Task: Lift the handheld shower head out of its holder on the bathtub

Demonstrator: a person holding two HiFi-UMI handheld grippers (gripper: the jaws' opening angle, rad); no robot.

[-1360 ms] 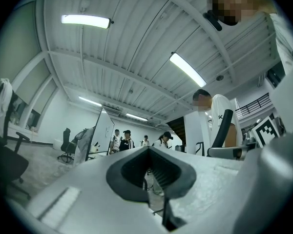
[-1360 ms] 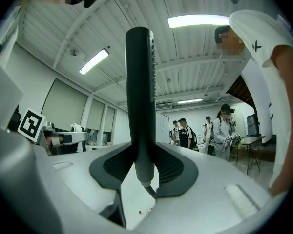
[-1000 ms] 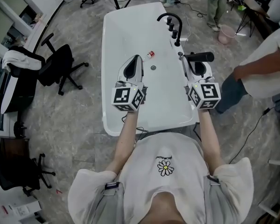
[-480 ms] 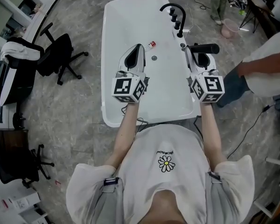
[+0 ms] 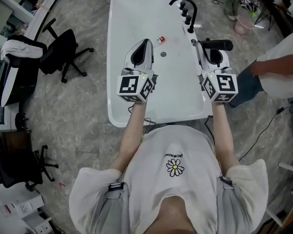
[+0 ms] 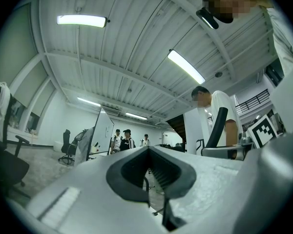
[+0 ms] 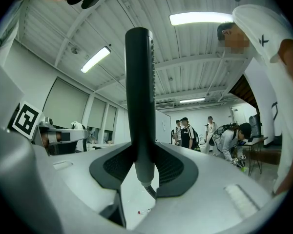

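Observation:
The white bathtub (image 5: 136, 18) lies ahead of me, with a black faucet (image 5: 184, 6) on its right rim. My right gripper (image 5: 211, 47) is shut on the handle of the black handheld shower head (image 5: 218, 45), which lies crosswise over the right rim. In the right gripper view the shower head (image 7: 139, 91) stands upright between the pads of my right gripper (image 7: 142, 160), and its hose (image 7: 149, 190) hangs below. My left gripper (image 5: 144, 43) hovers over the tub's middle, shut and holding nothing. In the left gripper view the tips of my left gripper (image 6: 148, 149) meet, with nothing between them.
A small red-capped bottle (image 5: 159, 40) and the drain (image 5: 163, 54) lie on the tub floor. A person (image 5: 278, 67) stands close at the right. Black office chairs (image 5: 58, 62) stand at the left. Several people stand far off (image 7: 188, 133).
The head camera has tilted a little, so the tub sits higher in the picture. Both grippers and the shower head keep their places.

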